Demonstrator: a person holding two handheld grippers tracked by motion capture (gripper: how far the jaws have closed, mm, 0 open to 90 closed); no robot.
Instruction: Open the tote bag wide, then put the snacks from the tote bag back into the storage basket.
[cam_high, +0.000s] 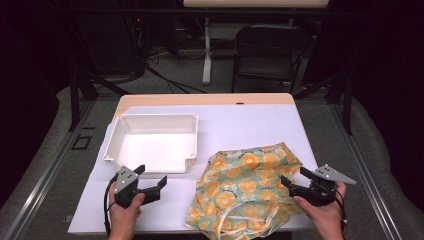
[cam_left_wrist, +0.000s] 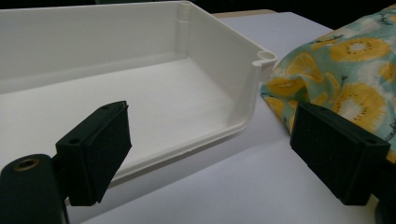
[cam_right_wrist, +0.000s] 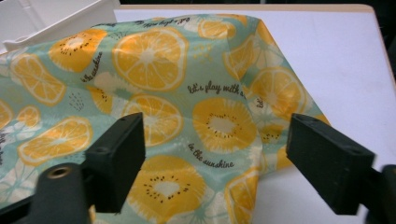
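— What are the fingers doing?
— Both pairs are spread wide and hold nothing. The left gripper (cam_high: 149, 181) hovers at seven o'clock on the tabletop (cam_high: 260, 120), just beside the white tray (cam_high: 152, 120). The right gripper (cam_high: 294, 181) sits at five o'clock.
— And the cloth?
— The orange-print bag (cam_high: 245, 187) lies crumpled between them, just right of the tray, its right edge by the right fingers (cam_right_wrist: 119, 158).

Wooden-edged table (cam_high: 210, 98) topped with a white sheet (cam_high: 250, 125). White square plastic tray (cam_high: 152, 142) sits left of centre on the sheet. Orange-slice print cloth bag (cam_high: 247, 182), pale green, lies crumpled at the near right, just beside the tray's corner, white drawstrings (cam_high: 250, 225) at the near edge.
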